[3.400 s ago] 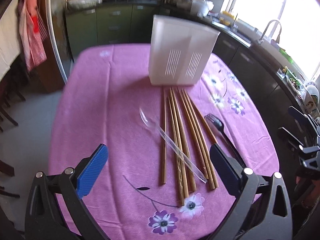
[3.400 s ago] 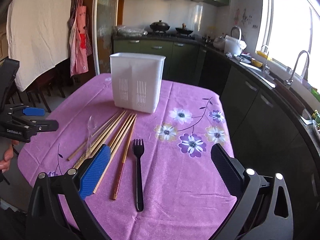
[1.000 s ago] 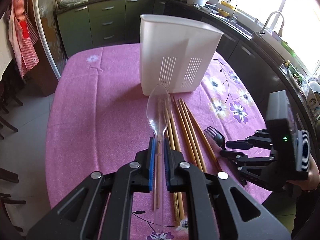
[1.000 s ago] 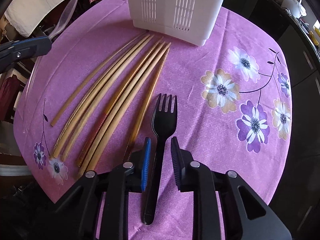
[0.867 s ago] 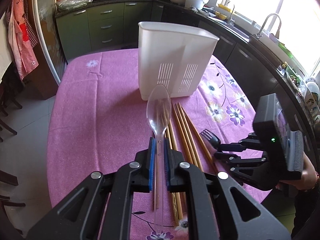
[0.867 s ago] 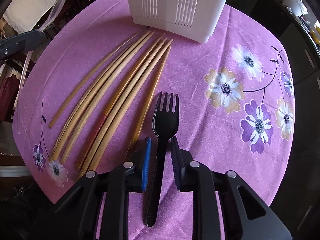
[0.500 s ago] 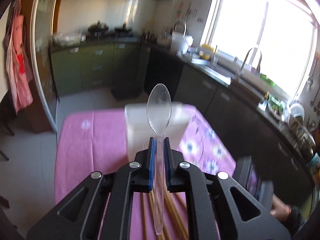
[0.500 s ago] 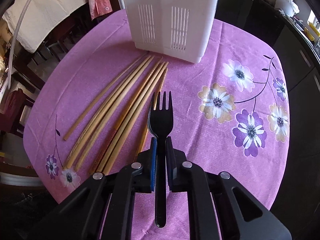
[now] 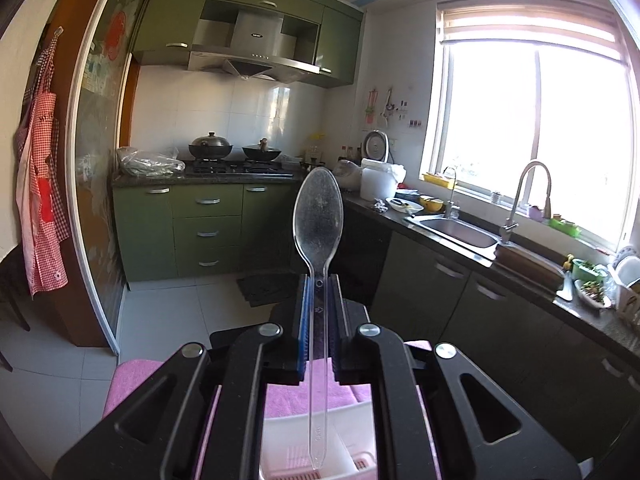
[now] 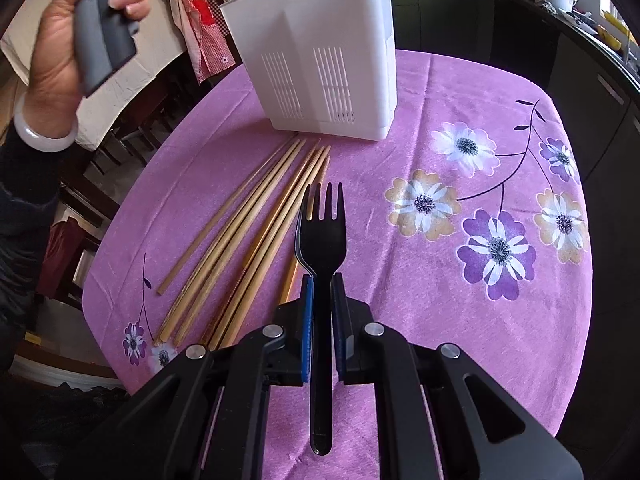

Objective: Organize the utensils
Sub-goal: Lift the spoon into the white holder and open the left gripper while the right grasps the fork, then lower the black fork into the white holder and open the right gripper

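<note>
Overhead, the left gripper [image 9: 319, 312] is clenching the handle of a clear plastic spoon [image 9: 319, 216], its bowl pointing up toward the kitchen and its handle tip hanging down over the open top of the white utensil holder [image 9: 348, 456], whose rim and inner divider are showing just below. The purple cloth of the bench [image 9: 280, 394] is peeking out between the gripper's arms. In the right wrist view, the right gripper [image 10: 321, 320] is grasping a black plastic fork [image 10: 322, 236] by its handle, tines pointing away toward the far side and lifted above the flowered cloth covering the bench [image 10: 460, 312]. The white utensil holder [image 10: 320, 60] is standing upright at the far edge of the bench, slotted wall facing the camera. A spread of wooden chopsticks [image 10: 240, 236] is lying on the cloth left of the fork, their far ends reaching close to the holder's base. At upper left, the person's left hand [image 10: 68, 40], with a pale bangle [image 10: 44, 132] at the wrist, is gripping a grey handle [image 10: 102, 36].
</note>
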Motion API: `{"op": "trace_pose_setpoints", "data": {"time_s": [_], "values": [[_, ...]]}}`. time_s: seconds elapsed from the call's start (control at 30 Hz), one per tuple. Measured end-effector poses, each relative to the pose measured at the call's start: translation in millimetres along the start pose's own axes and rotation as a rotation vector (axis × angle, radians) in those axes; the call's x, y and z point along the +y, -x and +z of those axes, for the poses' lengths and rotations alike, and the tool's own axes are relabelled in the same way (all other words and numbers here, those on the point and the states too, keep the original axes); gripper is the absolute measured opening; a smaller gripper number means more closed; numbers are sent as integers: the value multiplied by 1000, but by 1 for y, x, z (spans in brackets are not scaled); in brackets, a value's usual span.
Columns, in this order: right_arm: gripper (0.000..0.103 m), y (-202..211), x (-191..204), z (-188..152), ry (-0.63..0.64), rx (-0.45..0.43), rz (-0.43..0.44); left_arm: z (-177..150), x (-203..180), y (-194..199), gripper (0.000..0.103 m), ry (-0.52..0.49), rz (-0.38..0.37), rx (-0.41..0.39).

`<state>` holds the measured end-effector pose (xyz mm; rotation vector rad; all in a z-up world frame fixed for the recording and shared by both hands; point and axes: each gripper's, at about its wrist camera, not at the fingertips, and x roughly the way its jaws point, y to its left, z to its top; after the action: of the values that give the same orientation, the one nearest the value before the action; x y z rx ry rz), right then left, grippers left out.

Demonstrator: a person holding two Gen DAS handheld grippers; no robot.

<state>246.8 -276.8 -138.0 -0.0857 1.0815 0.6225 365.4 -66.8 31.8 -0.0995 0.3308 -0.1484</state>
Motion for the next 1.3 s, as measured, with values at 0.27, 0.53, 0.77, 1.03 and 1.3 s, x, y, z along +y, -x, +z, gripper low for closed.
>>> {"op": "trace_pose_setpoints", "data": {"time_s": [0.27, 0.53, 0.77, 1.03, 1.3], "values": [[10, 34, 2, 19, 13, -103, 20, -31, 5, -6, 9, -25, 6, 74], [10, 88, 13, 70, 37, -278, 3, -54, 10, 2, 15, -76, -4, 114], [10, 131, 11, 132, 1, -454, 10, -60, 15, 3, 17, -79, -20, 136], [10, 131, -13, 206, -117, -683, -27, -64, 23, -5, 16, -56, -20, 163], [10, 69, -33, 231, -132, -693, -70, -69, 29, -14, 16, -31, -35, 193]]}}
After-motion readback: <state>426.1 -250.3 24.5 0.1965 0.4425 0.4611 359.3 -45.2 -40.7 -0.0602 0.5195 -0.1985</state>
